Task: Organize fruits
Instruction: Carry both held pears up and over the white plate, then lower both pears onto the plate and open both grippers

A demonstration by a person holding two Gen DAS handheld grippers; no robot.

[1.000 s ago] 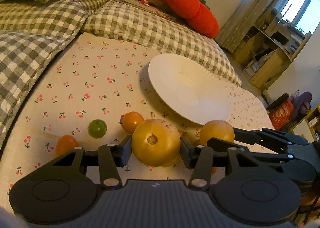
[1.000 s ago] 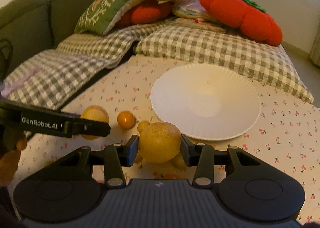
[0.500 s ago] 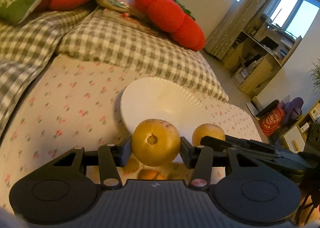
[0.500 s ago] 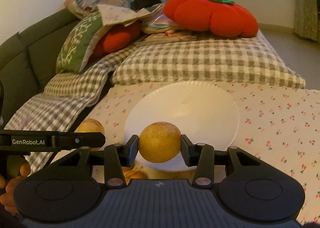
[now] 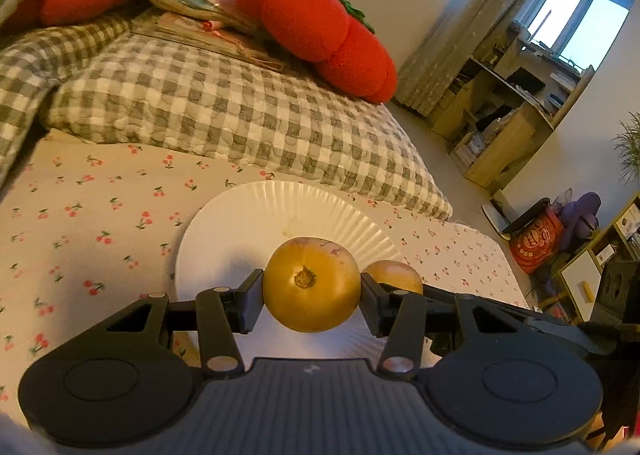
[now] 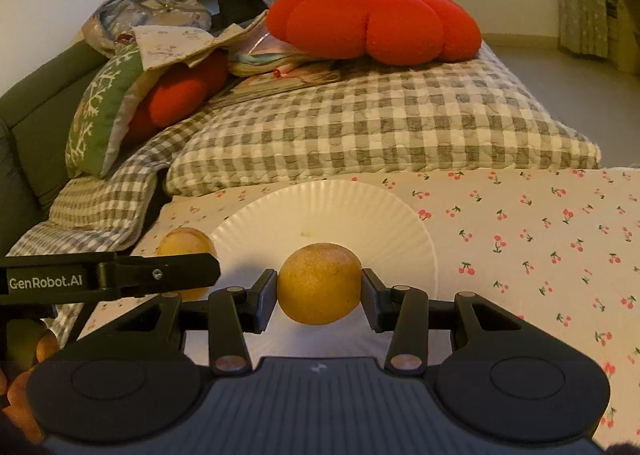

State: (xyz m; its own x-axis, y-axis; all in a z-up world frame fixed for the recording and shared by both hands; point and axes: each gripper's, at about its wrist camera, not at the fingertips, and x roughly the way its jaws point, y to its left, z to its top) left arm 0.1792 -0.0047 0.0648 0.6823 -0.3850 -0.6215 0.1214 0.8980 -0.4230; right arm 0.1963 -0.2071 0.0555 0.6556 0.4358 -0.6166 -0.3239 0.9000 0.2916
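Two black grippers are each clamping fruit above the near edge of the white fluted paper plate: the left gripper is squeezing a round yellow stemmed fruit, the right gripper a speckled yellow-brown round fruit, over the cherry-print cloth.

The black two-finger left gripper is level, its jaws pressed against either side of a round yellow fruit with a brown stem pit. The black two-finger right gripper sits just beside it, equally level, jaws clamped on a round speckled yellow fruit.
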